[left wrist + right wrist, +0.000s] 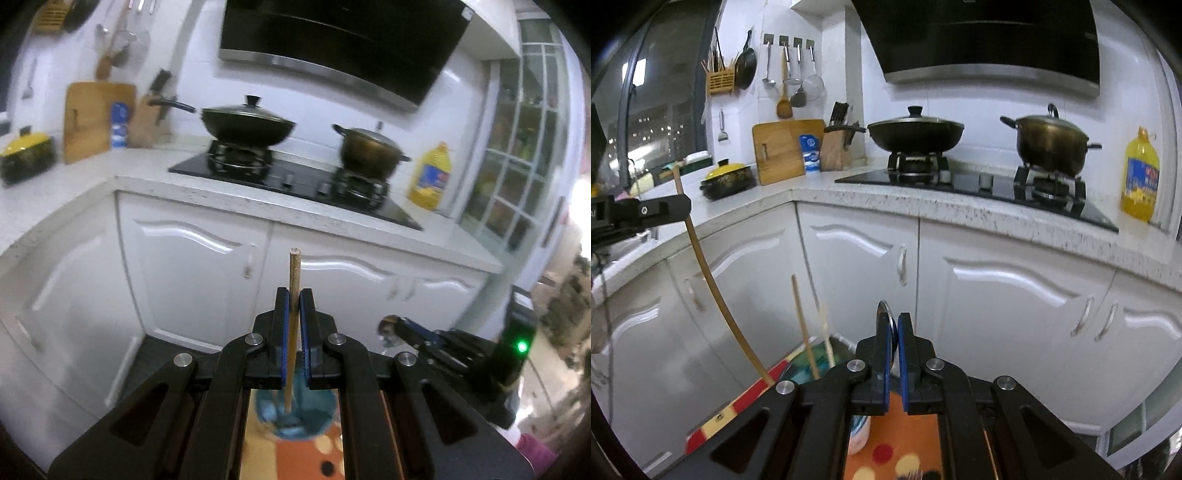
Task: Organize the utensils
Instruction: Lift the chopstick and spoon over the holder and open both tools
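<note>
My left gripper (294,295) is shut on a long wooden chopstick (294,273) that stands upright between its blue pads. The chopstick's lower end hangs over a teal container (314,417) on an orange dotted mat (295,458). In the right wrist view the left gripper (685,205) shows at the left, and the long chopstick (713,288) runs down from it toward the container (801,369), where two more sticks (805,332) stand. My right gripper (894,321) is shut on a thin metal utensil (884,310), also seen as a shiny end (388,326) in the left wrist view.
White cabinets (857,266) and a speckled countertop (923,206) lie ahead. A stove carries a lidded wok (916,133) and a pot (1049,144), with a yellow oil bottle (1139,177) at the right. A cutting board (783,147), knife block (834,147) and hanging utensils (790,77) fill the corner.
</note>
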The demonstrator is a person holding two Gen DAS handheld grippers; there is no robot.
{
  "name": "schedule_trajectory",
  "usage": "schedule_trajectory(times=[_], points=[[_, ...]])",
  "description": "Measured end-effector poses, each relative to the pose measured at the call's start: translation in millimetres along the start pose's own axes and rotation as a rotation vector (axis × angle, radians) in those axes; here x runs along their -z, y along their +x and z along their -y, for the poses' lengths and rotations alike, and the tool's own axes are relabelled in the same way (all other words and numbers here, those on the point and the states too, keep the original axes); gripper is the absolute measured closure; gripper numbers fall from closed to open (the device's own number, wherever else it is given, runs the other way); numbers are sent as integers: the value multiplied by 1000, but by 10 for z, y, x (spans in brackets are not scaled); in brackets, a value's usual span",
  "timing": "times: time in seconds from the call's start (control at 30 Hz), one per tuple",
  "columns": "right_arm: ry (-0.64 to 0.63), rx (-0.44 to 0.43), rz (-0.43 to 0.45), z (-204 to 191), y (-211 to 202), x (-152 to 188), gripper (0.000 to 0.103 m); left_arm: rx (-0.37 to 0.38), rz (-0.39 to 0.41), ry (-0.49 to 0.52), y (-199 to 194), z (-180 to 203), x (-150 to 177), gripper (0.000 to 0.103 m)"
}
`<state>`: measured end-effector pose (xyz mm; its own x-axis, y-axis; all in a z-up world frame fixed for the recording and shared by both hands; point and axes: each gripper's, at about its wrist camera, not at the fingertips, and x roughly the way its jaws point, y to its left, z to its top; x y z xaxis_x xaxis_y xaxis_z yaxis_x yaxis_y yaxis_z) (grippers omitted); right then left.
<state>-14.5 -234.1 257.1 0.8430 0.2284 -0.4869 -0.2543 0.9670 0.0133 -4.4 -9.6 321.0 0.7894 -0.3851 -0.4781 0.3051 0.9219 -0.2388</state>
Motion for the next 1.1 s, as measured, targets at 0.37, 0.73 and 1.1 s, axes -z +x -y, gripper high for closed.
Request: schedule_trajectory(times=[0.37, 0.73, 1.1], points=[[-32, 87, 1, -70, 560, 99, 100, -53, -59, -46, 622, -229, 302, 99], [-93, 16, -101, -221, 822, 395, 100, -55, -170, -45, 915, -240, 726, 99], [2, -114, -221, -134, 896, 588, 91, -53, -199, -74, 901, -225, 840, 97]])
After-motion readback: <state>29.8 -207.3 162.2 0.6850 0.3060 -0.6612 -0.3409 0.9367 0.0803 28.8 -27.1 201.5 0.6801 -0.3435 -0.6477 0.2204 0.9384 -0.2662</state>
